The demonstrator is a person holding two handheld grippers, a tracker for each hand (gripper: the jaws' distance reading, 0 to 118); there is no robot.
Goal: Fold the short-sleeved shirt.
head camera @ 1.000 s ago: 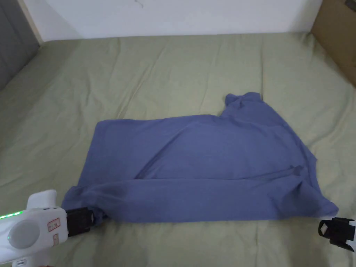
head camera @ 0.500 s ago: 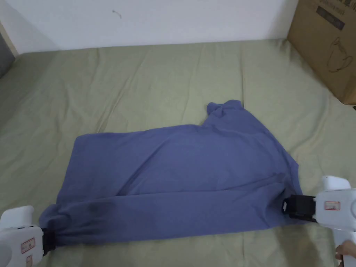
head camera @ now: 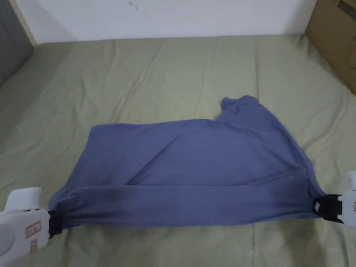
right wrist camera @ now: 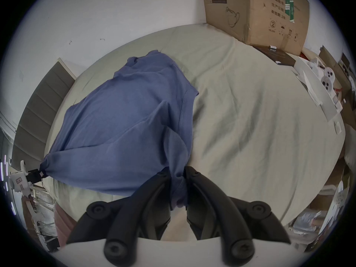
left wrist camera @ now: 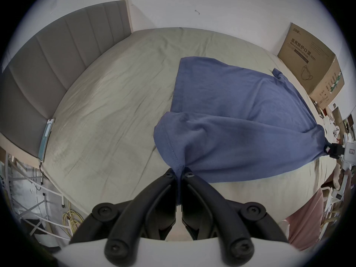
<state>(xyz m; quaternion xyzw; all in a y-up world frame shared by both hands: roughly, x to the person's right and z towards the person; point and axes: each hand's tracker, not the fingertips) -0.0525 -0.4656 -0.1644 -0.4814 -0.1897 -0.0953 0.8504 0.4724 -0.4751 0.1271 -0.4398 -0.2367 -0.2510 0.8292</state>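
Two hand-held grippers hold one blue short-sleeved shirt (head camera: 194, 167) by the near corners, stretched between them over a bed (head camera: 167, 73) covered with a pale green sheet. In the head view the left hand-held gripper (head camera: 55, 224) is at the lower left, its black jaws clamped on the bunched corner of the shirt at the hem end; in the left gripper view the two jaws are pressed together with a thin strip of blue cloth pinched between them (left wrist camera: 179, 174). The right hand-held gripper (head camera: 321, 207) is at the right edge of the head view, and the right gripper view shows its jaws closed on a thicker wad of fabric (right wrist camera: 176, 176) from the sleeve end. The near edge of the shirt is pulled into a taut, straight band between the two grippers and rolled slightly under itself, while the rest of the garment lies spread on the sheet toward the wall. A crumpled sleeve (head camera: 240, 102) sticks out at the far right corner of the shirt. Diagonal creases run across the body from the lower left toward the upper right. A cardboard box (head camera: 333, 38) stands on the bed at the far right, well apart from the shirt, and a grey padded headboard (left wrist camera: 57, 59) rises at the left end of the bed.
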